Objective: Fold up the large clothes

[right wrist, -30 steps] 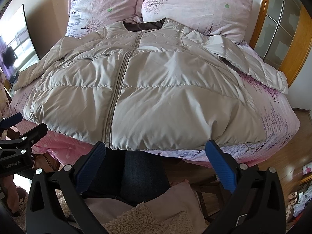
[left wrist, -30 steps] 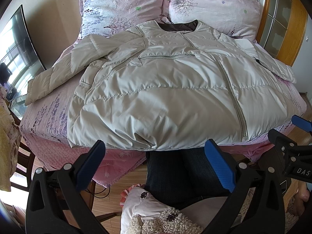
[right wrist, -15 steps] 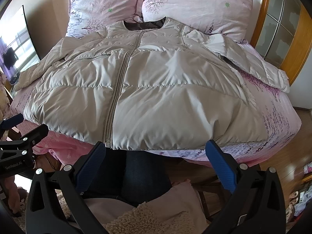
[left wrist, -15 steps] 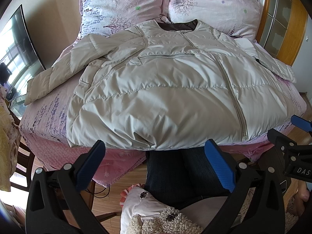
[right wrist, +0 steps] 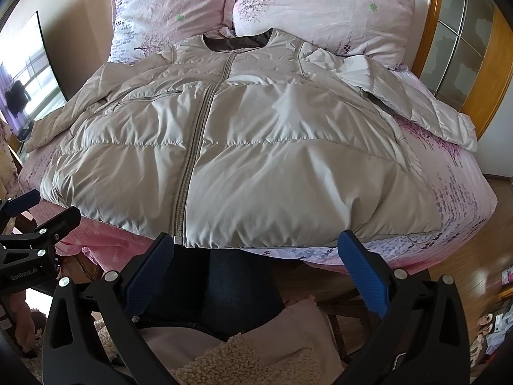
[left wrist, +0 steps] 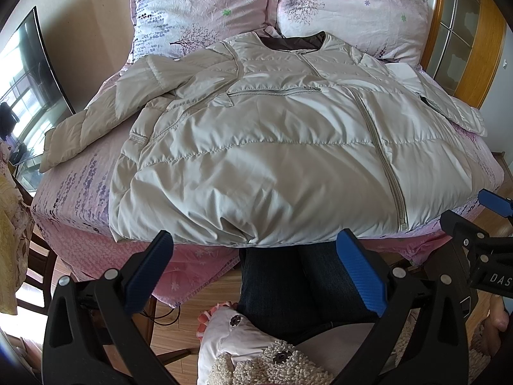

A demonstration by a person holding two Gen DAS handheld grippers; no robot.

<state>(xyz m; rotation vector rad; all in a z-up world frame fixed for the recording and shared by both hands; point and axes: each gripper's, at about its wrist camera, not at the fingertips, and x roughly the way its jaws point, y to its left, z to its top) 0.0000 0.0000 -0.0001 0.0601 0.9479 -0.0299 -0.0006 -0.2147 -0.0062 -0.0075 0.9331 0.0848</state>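
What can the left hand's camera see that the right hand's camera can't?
Only the left wrist view shows the yellowish patterned cloth hanging at the left edge and the right gripper poking in from the right.

Only the right wrist view shows the small clutter on the wooden floor at the far right and the left gripper at the left edge.

Both show the puffy beige zip-up jacket spread flat on the pink flowered bed, two pink pillows, the dark television screen and open blue-padded fingers holding nothing.
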